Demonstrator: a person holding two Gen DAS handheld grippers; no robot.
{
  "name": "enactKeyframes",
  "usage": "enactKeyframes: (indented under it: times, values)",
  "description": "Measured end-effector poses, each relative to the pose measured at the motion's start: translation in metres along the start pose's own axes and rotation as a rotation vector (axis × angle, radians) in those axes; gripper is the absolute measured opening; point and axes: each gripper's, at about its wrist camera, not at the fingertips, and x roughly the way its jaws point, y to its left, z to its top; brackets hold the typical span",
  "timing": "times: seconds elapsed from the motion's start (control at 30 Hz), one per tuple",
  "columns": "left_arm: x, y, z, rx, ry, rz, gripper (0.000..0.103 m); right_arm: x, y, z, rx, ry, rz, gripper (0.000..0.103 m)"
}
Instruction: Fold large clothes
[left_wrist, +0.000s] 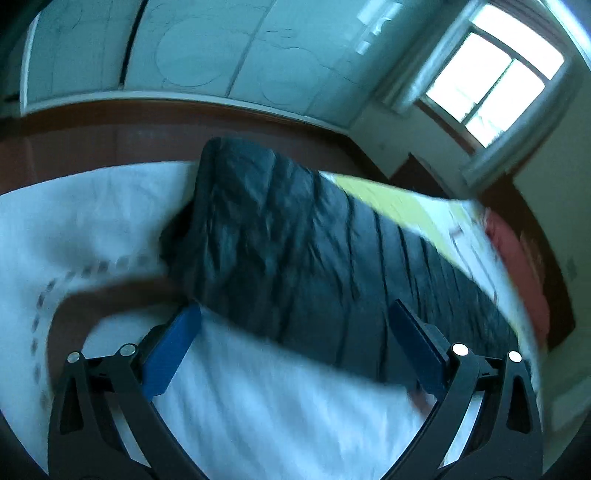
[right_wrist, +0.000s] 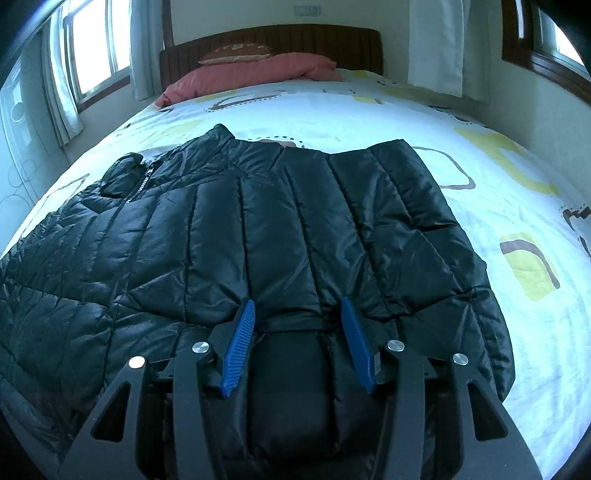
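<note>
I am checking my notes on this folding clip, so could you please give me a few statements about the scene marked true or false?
1. The jacket is black and quilted. True.
2. The jacket hangs on a chair. False: it lies on the bed.
3. The left gripper is shut on the jacket. False: its fingers are wide apart and hold nothing.
4. A pink pillow lies by the headboard. True.
5. The right gripper is open, over the jacket's near edge. True.

Left view blurred; jacket (right_wrist: 258, 229) cut off bottom-left.
</note>
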Motion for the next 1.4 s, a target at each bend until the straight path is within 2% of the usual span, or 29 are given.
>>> enactKeyframes:
  times: [0.13, 0.17, 0.2, 0.23, 0.27, 0.33, 0.4, 0.5, 0.6, 0.7, 0.8, 0.9, 1.2, 1.33, 1.4]
  values:
    - [0.006, 0.008, 0.020, -0.103, -0.029, -0.043, 0.100, -0.001, 0.000, 0.000, -0.004, -0.004, -0.003, 0.050]
    - [0.004, 0.010, 0.021, -0.134, -0.038, -0.049, 0.097, -0.001, 0.000, 0.000, -0.004, -0.005, -0.004, 0.050]
    - [0.002, 0.013, 0.020, -0.157, -0.049, -0.035, 0.085, -0.001, 0.000, 0.000, -0.004, -0.005, -0.004, 0.050]
    - [0.001, 0.015, 0.019, -0.159, -0.060, -0.038, 0.065, -0.001, 0.000, 0.000, -0.006, -0.006, -0.005, 0.050]
    - [0.000, 0.015, 0.018, -0.157, -0.069, -0.034, 0.056, -0.001, 0.000, 0.000, -0.007, -0.007, -0.007, 0.050]
    - [0.001, 0.014, 0.017, -0.127, -0.087, 0.005, 0.031, -0.002, 0.001, 0.000, -0.008, -0.010, -0.013, 0.050]
    - [0.002, 0.009, 0.017, -0.101, -0.087, 0.007, 0.023, -0.001, 0.001, 0.000, -0.008, -0.010, -0.012, 0.050]
    - [-0.006, -0.011, 0.018, -0.039, -0.111, 0.007, 0.018, -0.001, 0.000, 0.000, -0.008, -0.011, -0.011, 0.050]
    - [-0.020, -0.034, 0.012, 0.041, -0.140, -0.044, 0.015, -0.001, 0.000, 0.000, -0.009, -0.011, -0.011, 0.050]
    - [-0.032, -0.074, 0.003, 0.127, -0.155, -0.114, 0.011, -0.001, 0.000, 0.000, -0.008, -0.011, -0.010, 0.050]
    - [-0.037, -0.127, -0.017, 0.221, -0.116, -0.235, 0.010, -0.002, 0.002, 0.000, -0.007, -0.012, -0.013, 0.050]
    - [-0.040, -0.180, -0.050, 0.336, -0.069, -0.310, 0.010, -0.001, 0.000, 0.000, -0.006, -0.013, -0.012, 0.050]
    - [-0.049, -0.322, -0.172, 0.646, 0.042, -0.455, 0.010, -0.001, 0.001, 0.000, -0.003, -0.014, -0.012, 0.050]
    - [-0.044, -0.368, -0.224, 0.771, 0.096, -0.485, 0.010, -0.002, 0.002, -0.001, -0.004, -0.015, -0.015, 0.050]
    - [-0.045, -0.373, -0.252, 0.810, 0.130, -0.488, 0.010, -0.001, 0.002, -0.001, -0.005, -0.015, -0.017, 0.050]
